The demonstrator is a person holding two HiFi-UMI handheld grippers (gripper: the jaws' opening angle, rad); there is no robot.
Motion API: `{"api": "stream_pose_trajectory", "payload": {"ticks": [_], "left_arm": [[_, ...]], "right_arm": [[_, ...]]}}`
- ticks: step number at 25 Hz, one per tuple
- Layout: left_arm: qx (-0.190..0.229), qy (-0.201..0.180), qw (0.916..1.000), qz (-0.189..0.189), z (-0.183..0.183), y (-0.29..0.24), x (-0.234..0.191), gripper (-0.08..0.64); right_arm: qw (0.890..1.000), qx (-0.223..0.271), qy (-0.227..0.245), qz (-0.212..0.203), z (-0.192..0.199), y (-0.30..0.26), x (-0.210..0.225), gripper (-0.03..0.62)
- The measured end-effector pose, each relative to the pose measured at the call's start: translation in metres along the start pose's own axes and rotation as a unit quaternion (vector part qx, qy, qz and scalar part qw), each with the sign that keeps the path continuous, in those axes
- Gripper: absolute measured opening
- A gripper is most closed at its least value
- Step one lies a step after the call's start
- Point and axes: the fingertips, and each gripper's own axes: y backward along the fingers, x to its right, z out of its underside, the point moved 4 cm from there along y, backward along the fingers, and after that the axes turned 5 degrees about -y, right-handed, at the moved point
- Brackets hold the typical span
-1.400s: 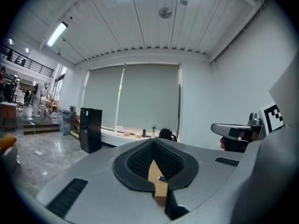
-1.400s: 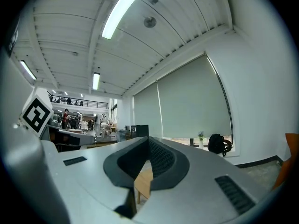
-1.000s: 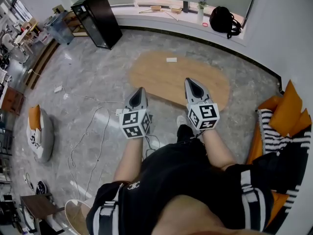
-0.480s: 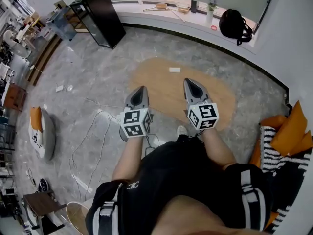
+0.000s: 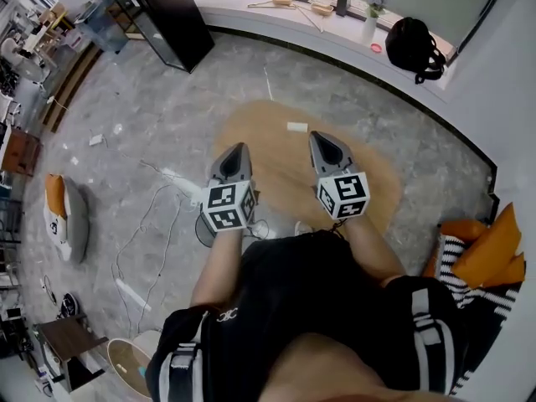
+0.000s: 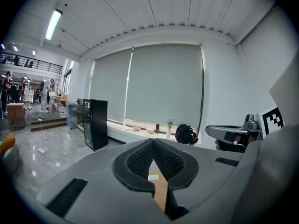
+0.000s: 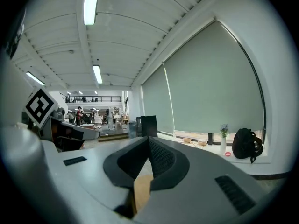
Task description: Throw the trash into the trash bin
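Left tongs (image 5: 238, 151) and right tongs (image 5: 323, 139), both clenched and empty, have come nearer the oval surface (image 5: 373, 170), where a white scrap (image 5: 296, 127), likely the trash, lies unpicked just ahead

Grey marbled floor (image 5: 151, 115) spreads beneath both claws, and an oval wooden top (image 5: 268, 132) lies just ahead of and below the left claw (image 5: 238, 149) and right claw (image 5: 322, 138). Far ahead, left of the left claw, stands a black cabinet (image 5: 172, 15). A long white sill (image 5: 243, 8) runs under drawn grey blinds (image 6: 154, 83) (a black backpack (image 5: 416, 47) sits on it, ahead-right of the right claw). Strip lights (image 6: 53, 23) cross the ribbed ceiling. White cables (image 5: 155, 203) trail left of the left claw.
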Motion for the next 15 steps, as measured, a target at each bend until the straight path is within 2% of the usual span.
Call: {"api": "stream_pose_trajectory", "payload": {"ticks": [6, 8, 12, 15], "left_arm": [[-0.032, 0.018, 0.9993, -0.006, 0.018, -0.037, -0.006, 0.012], [-0.042, 0.023, 0.9989, -0.005, 0.025, -0.045, -0.014, 0.012], [-0.057, 0.032, 0.9979, -0.005, 0.042, -0.057, -0.031, 0.012], [-0.065, 0.045, 0.9968, -0.010, 0.056, -0.065, -0.042, 0.012]], "right_arm": [[0.999, -0.044, 0.010, -0.011, 0.018, -0.037, 0.024, 0.011], [0.998, -0.061, 0.028, -0.014, 0.025, -0.051, 0.024, 0.011], [0.989, -0.102, 0.105, -0.028, 0.047, -0.077, 0.017, 0.011], [0.970, -0.141, 0.192, -0.045, 0.068, -0.093, 0.017, 0.011]]}}
